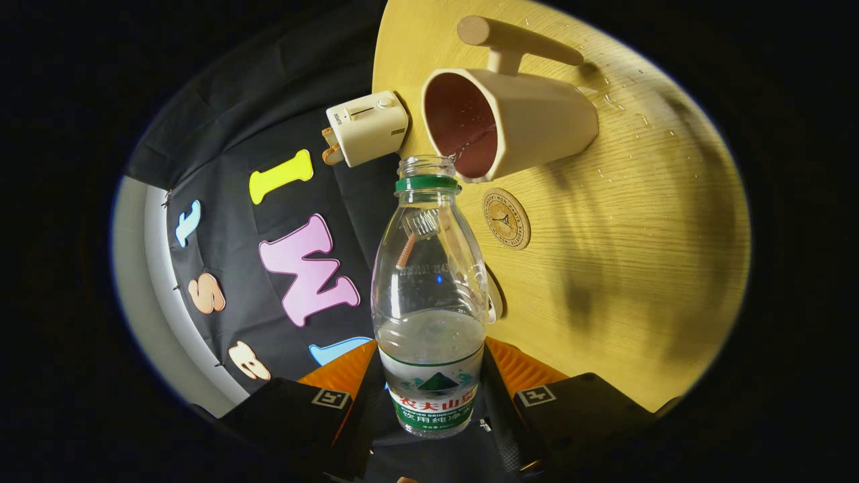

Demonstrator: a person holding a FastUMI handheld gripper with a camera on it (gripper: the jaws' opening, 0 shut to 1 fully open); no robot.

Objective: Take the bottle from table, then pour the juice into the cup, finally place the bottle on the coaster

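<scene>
Warm, yellowish light is falling on the desk (604, 268), leaving the wood bright near the middle and dimming toward its far rim. Broad soft shadows are lying across the desk beside the cup (517, 121), and a darker one is trailing from the cup's base. Small wet spots are glinting near it. The clear bottle (429, 295), held between the fingers (335, 376), is catching faint highlights on its shoulder. Fisheye distortion is bending the desk edge and wall, and the rim is fading into darkness. Focus is staying sharp centrally.
</scene>
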